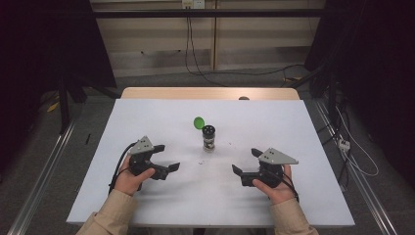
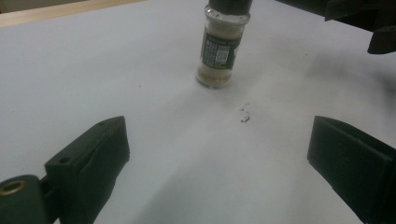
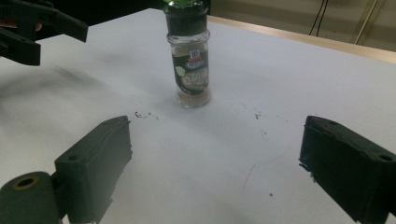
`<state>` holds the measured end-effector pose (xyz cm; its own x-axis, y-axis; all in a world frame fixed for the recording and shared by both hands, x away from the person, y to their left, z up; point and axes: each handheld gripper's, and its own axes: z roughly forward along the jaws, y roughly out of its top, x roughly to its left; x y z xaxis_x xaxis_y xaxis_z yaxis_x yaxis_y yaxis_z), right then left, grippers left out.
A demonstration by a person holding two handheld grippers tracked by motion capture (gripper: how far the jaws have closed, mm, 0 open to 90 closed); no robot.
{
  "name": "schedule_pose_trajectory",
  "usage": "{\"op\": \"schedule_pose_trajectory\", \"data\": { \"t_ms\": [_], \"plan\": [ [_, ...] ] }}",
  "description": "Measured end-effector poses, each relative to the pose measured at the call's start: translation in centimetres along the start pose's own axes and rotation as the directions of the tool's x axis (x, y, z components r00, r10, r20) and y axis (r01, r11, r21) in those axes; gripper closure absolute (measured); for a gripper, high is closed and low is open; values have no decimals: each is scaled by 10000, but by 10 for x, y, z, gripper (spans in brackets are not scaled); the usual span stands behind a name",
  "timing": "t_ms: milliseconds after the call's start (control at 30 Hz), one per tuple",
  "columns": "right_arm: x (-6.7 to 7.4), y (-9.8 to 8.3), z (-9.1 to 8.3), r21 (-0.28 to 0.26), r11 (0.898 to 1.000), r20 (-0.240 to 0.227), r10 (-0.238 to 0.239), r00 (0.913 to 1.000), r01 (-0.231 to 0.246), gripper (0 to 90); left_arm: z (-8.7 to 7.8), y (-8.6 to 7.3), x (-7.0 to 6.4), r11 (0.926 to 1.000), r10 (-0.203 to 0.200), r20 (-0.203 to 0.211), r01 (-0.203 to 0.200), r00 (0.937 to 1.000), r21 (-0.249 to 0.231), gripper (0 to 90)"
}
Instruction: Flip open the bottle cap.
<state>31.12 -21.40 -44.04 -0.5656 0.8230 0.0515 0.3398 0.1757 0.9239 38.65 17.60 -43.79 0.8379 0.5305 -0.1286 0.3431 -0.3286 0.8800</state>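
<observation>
- Resting on the white desk [image 1: 147, 205] at about 7 o'clock from the middle, the left gripper [image 1: 167, 157] has its jaws spread wide with nothing between them.
- At about 5 o'clock the right gripper [image 1: 244, 161] mirrors it — jaws wide apart, holding nothing, pointed inward toward the centre.
- In each gripper view the black jaws rise from the bottom corners, apart from the jar ahead of them.
- A small spice jar [image 1: 209, 137] stands upright near the middle of the desk, between the two grippers and toward 12 o'clock of both.
- It is clear glass with a black shaker top and a green flip lid [image 1: 198, 122] hinged open at 11 o'clock; pale contents fill the lower part.
- A dark label [image 3: 191, 70] carries a red logo — the letters look like "Mc"; the rest is too blurred to read.
- Dark specks [image 2: 244, 115] lie on the desk near the jar's base.
</observation>
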Motion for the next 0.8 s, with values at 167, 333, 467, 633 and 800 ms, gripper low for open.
{"op": "schedule_pose_trajectory", "data": {
  "t_ms": [167,333,467,633,800],
  "plan": [
    [-2,-4,-5,50,10000,113,-41,9999,41,85,-13,-7,5,10000,-38,-188,37,9998,-82,53],
    [-8,-9,-13,56,9999,315,82,9995,-84,85,-25,-12,8,9999,-6,-352,1,9994,-167,53],
    [-12,-14,-19,88,9999,428,108,9990,-112,86,-31,-15,8,9998,36,-429,-46,9991,-213,54],
    [-15,-17,-25,52,9997,539,225,9983,-228,89,-36,-19,9,9999,106,-473,-112,9988,-127,54],
    [-18,-21,-28,93,9998,628,176,9979,-182,95,-40,-22,9,9998,145,-601,-152,9981,-109,54]
  ]
}}
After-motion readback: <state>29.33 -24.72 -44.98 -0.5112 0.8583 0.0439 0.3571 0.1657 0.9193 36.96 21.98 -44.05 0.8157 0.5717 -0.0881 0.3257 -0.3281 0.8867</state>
